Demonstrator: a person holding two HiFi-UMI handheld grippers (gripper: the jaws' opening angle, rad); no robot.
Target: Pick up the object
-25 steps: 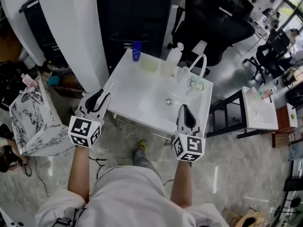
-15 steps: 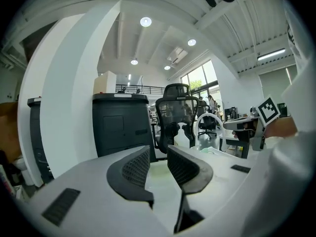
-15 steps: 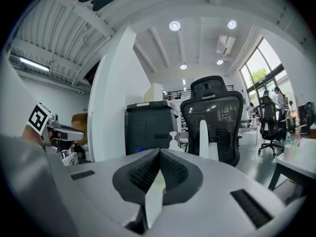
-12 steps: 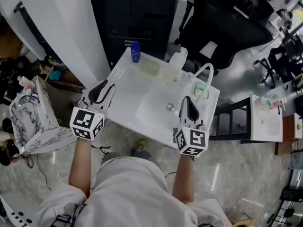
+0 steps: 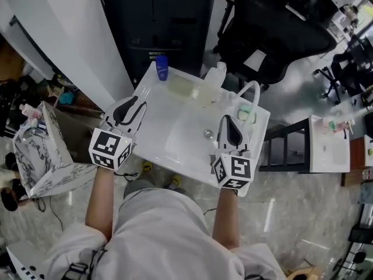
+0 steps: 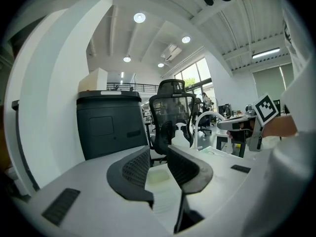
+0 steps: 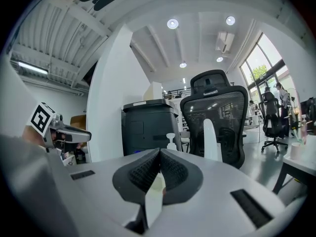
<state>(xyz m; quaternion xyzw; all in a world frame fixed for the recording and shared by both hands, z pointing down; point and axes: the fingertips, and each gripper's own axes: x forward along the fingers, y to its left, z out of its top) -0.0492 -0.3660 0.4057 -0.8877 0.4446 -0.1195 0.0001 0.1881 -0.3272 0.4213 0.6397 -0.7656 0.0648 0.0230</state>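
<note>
Head view: we hold the left gripper (image 5: 133, 105) over the sink top's (image 5: 160, 104) left edge and the right gripper (image 5: 230, 124) over its near right part. Blue bottle (image 5: 161, 67) at far left corner, pump bottle (image 5: 214, 77) on far edge. Left gripper view: jaws apart, nothing between. Right gripper view: jaws together, empty.

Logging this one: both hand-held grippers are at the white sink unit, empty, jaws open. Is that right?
Not quite. The left hand-held gripper has its jaws apart, but the right hand-held gripper is shut. The right gripper view shows its jaw tips touching with nothing between them. The rest stands: both are at the white sink unit and both are empty.
</note>
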